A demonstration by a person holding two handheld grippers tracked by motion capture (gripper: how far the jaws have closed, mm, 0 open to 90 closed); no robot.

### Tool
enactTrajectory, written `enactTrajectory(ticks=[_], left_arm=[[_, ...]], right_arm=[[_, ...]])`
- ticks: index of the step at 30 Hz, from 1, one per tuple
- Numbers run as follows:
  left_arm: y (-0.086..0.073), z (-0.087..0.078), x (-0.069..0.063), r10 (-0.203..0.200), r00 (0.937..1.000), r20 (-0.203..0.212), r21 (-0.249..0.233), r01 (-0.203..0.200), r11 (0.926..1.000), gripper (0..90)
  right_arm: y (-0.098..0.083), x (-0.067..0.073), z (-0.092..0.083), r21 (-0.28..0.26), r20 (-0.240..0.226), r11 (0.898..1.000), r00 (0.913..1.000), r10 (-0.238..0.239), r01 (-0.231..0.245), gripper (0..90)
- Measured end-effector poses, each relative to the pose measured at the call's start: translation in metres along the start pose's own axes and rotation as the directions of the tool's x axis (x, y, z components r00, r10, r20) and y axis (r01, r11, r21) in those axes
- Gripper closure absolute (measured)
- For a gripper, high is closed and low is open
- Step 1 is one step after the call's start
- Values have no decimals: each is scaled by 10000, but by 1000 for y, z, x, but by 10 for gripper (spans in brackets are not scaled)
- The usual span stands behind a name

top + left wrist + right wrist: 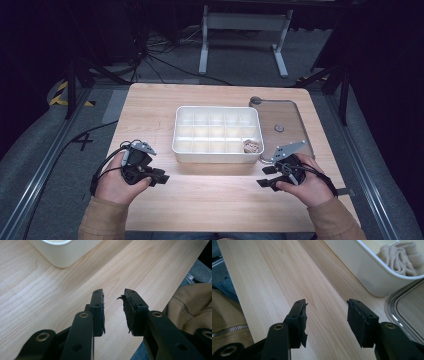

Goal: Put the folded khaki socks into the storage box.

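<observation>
While your hands rest low over the surface (215, 200), left tongs (161, 177) stand part open, right tongs (264, 176) wide, both empty; white divided box (216, 152) sits beyond, between them, holding beige cloth (251, 146).

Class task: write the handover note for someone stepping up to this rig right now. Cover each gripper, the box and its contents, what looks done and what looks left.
Left gripper: open, nothing between the jaws, low over the table near the front left of the white compartment box.
Right gripper: open, empty, low over the table near the box's front right corner.
Beige knitted cloth: bundled in the box's front right compartment; the other compartments look empty.
Clear lid: flat on the table, right of the box.
Done, apparently: cloth placed in the box.
Left, probably: putting the lid on the box, if it belongs to it.
</observation>
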State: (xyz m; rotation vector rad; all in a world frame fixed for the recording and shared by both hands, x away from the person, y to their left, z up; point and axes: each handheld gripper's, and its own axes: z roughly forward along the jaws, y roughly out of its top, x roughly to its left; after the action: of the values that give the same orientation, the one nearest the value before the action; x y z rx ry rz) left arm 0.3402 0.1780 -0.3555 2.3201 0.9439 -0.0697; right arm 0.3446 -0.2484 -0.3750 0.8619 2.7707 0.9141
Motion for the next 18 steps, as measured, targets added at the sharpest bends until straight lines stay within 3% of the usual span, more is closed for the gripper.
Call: enactTrajectory(ticks=[18], left_arm=[[1, 4, 1, 4, 9999, 112, 275, -7, 9996, 700]], right_arm=[[-22, 10, 34, 332, 31, 9993, 9998, -188, 186, 454]])
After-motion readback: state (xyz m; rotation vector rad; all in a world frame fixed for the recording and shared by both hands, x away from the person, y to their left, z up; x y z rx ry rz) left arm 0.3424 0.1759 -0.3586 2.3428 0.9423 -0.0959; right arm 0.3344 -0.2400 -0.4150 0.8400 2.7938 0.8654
